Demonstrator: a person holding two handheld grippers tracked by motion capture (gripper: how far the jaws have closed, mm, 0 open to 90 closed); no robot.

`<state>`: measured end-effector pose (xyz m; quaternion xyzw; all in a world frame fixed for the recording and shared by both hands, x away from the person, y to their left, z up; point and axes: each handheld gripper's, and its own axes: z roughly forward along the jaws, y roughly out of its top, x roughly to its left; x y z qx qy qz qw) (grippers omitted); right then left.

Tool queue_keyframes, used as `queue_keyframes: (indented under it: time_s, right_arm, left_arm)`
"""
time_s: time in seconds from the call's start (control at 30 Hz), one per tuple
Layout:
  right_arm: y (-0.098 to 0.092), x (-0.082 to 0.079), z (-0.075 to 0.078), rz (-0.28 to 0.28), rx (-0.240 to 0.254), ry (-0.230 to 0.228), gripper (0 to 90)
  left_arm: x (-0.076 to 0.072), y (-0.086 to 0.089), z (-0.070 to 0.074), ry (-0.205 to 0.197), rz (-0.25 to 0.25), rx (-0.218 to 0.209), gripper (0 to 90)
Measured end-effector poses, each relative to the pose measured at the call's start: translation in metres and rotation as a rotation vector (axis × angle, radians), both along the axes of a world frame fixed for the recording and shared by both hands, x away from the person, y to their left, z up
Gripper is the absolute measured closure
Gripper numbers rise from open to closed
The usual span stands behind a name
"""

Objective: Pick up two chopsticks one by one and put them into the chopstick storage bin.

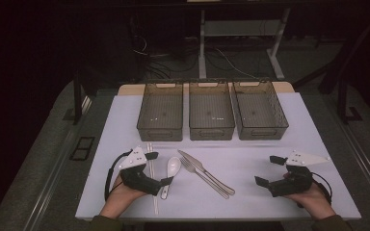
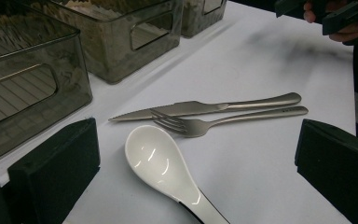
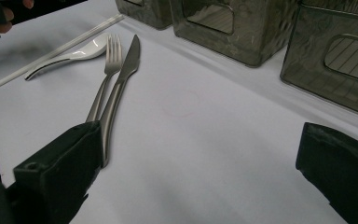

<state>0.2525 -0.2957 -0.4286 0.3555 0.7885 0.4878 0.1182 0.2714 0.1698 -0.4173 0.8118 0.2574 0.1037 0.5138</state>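
Observation:
Cutlery lies on the white table point(image 1: 250, 154): pale chopsticks point(image 1: 150, 153), a white spoon point(image 1: 173, 167), a steel fork point(image 1: 205, 180) and a steel knife point(image 1: 197, 163). My left gripper point(image 1: 159, 168) stands open over the chopsticks, beside the spoon. In the left gripper view the spoon point(image 2: 158, 161) lies between the wide jaws, untouched, with the knife point(image 2: 200, 108) and fork point(image 2: 223, 120) beyond. My right gripper point(image 1: 268, 171) is open at the right, with bare table between its jaws. In the right gripper view the fork point(image 3: 105, 88) and knife point(image 3: 121, 88) run past its left jaw.
Three grey see-through bins point(image 1: 160, 111) point(image 1: 211, 111) point(image 1: 260, 110) stand side by side at the table's far edge. Bare white surface lies between the knife and the right gripper. The front edge of the table runs just under both hands.

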Motion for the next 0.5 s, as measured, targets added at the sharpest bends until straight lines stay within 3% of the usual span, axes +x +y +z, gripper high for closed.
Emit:
queue_keyframes:
  time_s: [0.23,0.5]
  right_arm:
    - [-0.0007,0.0002,-0.0001,-0.001,0.002,0.001,0.8]
    - [-0.0014,-0.0002,0.0005,-0.001,0.011,0.0,0.8]
  left_arm:
    - [0.0011,-0.0003,-0.0004,0.009,0.014,0.028,0.0]
    - [0.0042,0.0046,-0.0004,0.008,0.064,0.066,4.3]
